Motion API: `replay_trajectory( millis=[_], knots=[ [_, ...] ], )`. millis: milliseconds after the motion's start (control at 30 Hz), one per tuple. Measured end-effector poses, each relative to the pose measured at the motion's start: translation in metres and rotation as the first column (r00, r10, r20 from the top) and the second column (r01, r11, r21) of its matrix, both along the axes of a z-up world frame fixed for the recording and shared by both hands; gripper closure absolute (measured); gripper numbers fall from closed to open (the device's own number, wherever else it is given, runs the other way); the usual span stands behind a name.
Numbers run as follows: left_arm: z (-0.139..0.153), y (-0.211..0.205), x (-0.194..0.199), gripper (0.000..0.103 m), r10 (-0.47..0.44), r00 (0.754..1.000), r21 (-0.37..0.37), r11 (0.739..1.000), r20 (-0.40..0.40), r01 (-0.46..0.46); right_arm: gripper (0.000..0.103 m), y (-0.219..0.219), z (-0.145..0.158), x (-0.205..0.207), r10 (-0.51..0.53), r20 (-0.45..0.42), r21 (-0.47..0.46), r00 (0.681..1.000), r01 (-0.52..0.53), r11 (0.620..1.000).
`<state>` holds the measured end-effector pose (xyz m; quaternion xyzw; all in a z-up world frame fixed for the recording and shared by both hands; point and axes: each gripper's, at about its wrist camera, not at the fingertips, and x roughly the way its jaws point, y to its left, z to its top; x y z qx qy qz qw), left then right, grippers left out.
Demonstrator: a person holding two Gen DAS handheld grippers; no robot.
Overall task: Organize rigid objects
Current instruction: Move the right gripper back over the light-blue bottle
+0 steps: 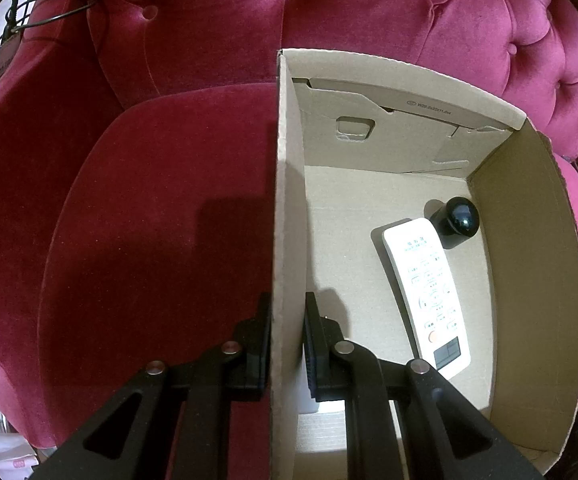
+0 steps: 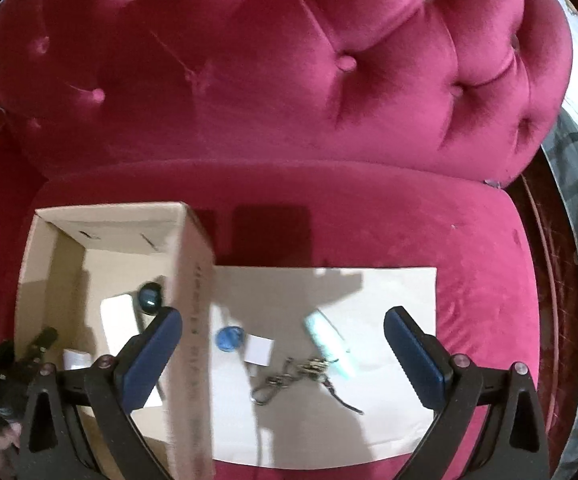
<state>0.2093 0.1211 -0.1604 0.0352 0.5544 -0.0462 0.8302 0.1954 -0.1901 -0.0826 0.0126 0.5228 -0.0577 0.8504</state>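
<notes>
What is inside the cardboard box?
Inside the cardboard box lie a white remote and a black round-topped thing. The near end of the floor is hidden behind the gripper fingers.

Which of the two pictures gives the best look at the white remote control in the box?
The left wrist view: the white remote control lies sharp and whole on the floor of the cardboard box, its buttons visible. In the right wrist view it is only a blurred white patch.

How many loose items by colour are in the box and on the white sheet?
White: 3 — remote, charger block, unclear item in the cardboard box
Black: 1 — cylinder
Blue: 1 — disc
Pale green: 1 — tube
Metal: 1 — keychain
Total: 7
</notes>
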Motion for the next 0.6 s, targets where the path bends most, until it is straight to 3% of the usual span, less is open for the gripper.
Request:
replay_trajectory(
  millis=[600],
  knots=[
    [0.000, -0.002, 0.000, 0.089, -0.005, 1.000, 0.019, 1.000, 0.005, 0.005, 0.000, -0.047, -0.076, 0.001, -0.043, -0.078, 0.015, 0.996, 0.045, 0.999]
  ],
)
